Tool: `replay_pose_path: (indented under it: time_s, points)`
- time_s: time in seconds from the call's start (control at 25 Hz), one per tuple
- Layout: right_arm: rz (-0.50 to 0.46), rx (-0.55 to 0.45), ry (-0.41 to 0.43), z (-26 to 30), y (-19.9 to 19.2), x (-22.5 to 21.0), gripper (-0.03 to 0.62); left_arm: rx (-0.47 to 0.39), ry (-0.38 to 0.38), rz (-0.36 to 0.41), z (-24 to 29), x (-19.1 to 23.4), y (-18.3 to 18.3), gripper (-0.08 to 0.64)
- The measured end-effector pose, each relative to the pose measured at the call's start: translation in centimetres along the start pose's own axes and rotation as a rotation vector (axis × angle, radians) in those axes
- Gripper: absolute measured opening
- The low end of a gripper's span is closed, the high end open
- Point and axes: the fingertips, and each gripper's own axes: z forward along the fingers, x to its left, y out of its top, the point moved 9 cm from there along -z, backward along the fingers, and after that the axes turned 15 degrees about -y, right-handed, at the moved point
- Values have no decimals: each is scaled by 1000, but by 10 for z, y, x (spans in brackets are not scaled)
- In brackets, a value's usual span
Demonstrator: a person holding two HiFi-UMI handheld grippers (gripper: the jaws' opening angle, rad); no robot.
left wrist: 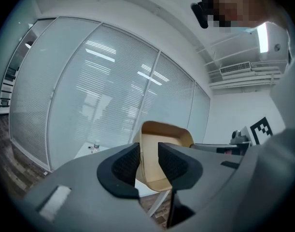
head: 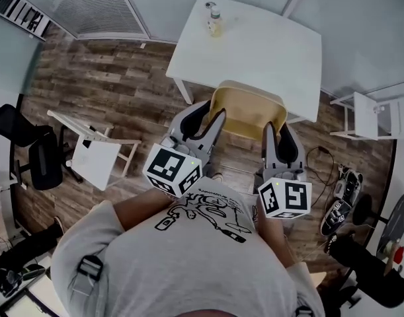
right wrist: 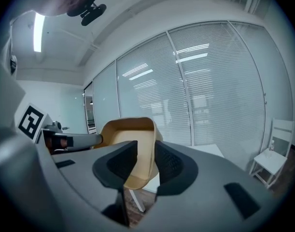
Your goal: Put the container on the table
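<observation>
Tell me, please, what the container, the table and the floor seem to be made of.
Container: tan, matte, thin walls, rounded corners; probably plastic or moulded pulp.
Table: smooth white top, likely painted or laminated board.
Floor: grained brown planks; wood or laminate, unclear.

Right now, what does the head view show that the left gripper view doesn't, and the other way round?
Only the head view: a white chair on the left, a second white chair on the right, and cables on the floor. Only the left gripper view: the ceiling vent, the lit lamp, and the jaws closed on the container's wall up close. Both: the container held by the left gripper, the table and the bottle on it.
</observation>
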Motion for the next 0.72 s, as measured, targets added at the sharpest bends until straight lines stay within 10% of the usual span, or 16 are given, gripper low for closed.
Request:
replay_pose_path:
  time_s: [0.72]
  points:
    - [9,35,-63,102,10,19,89,26,-49,-30,50,101,24,106]
